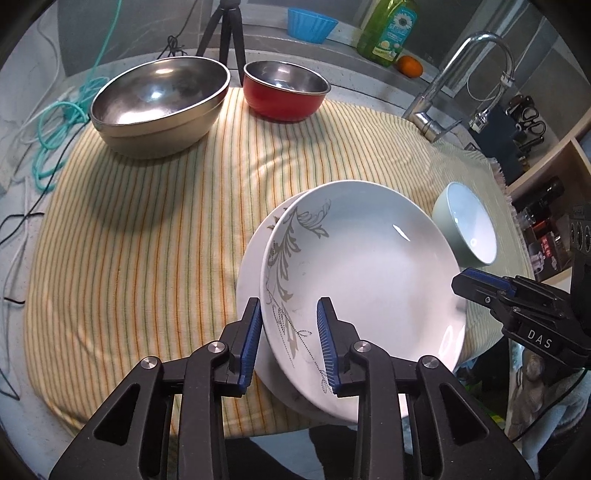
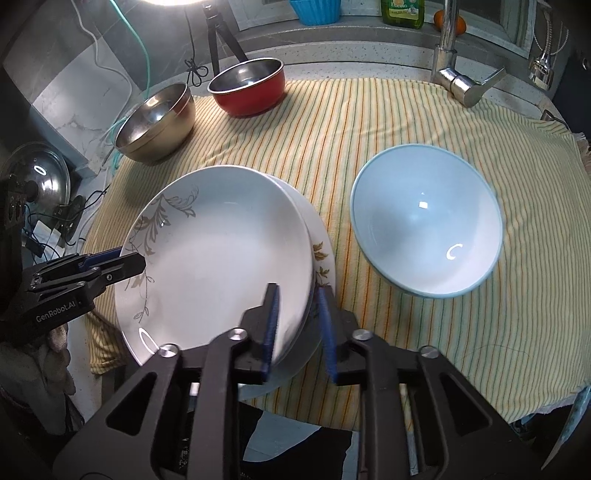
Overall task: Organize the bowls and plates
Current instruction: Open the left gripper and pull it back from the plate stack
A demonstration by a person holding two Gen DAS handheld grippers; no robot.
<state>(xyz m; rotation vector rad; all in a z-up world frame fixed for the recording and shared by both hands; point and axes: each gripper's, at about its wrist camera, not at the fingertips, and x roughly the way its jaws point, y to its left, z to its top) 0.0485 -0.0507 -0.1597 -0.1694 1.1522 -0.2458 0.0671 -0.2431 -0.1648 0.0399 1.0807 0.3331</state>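
A white plate with a grey leaf pattern [image 1: 365, 266] [image 2: 221, 258] rests tilted on a second white plate [image 1: 251, 254] [image 2: 321, 254] on the striped cloth. My left gripper [image 1: 288, 339] [image 2: 122, 260] straddles the top plate's near-left rim, jaws slightly apart. My right gripper [image 2: 299, 328] [image 1: 467, 280] straddles the plates' right rim, jaws slightly apart. A pale blue bowl [image 1: 467, 225] [image 2: 424, 221] stands right of the plates. A large steel bowl [image 1: 159, 107] [image 2: 157, 122] and a red bowl [image 1: 284, 90] [image 2: 249, 88] stand at the back.
The striped cloth [image 1: 147, 229] [image 2: 369, 122] covers the counter. A faucet [image 1: 454, 85] [image 2: 454, 70] stands at the back right. A tripod [image 1: 227, 33], teal cable [image 1: 59, 125], blue cup [image 1: 310, 24] and soap bottle [image 1: 391, 29] line the back. A pot lid [image 2: 37, 177] lies left.
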